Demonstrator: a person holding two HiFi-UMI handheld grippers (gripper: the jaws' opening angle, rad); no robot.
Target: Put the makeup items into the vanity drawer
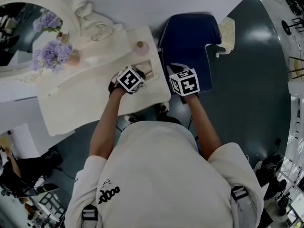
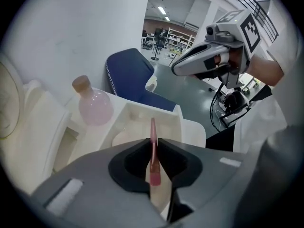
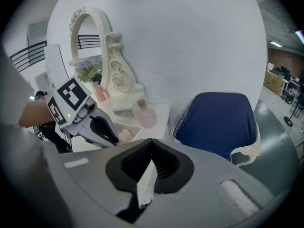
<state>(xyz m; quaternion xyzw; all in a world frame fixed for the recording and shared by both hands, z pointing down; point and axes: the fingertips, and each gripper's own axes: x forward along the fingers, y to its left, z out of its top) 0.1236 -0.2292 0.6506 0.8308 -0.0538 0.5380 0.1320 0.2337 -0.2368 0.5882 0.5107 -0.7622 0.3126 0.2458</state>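
Note:
My left gripper [image 2: 153, 139] is shut on a thin pink makeup stick [image 2: 153, 127], which stands upright between the pads. It points steeply down over the open cream drawer [image 2: 138, 114] of the vanity. From the head view the left gripper [image 1: 134, 76] sits at the drawer [image 1: 148, 66] near the vanity's right end. My right gripper [image 3: 151, 155] is shut with nothing between its jaws. It hovers to the right, off the vanity's edge [image 1: 179, 78], and shows across the left gripper view [image 2: 176, 70]. A round pink bottle [image 2: 95, 107] stands on the vanity top behind the drawer.
A dark blue chair [image 1: 190, 37] stands right of the cream vanity [image 1: 76, 106]. An ornate oval mirror [image 1: 28, 32] and purple flowers [image 1: 52, 51] fill the vanity's left back. The white wall is right behind. The floor is dark grey [image 1: 247, 94].

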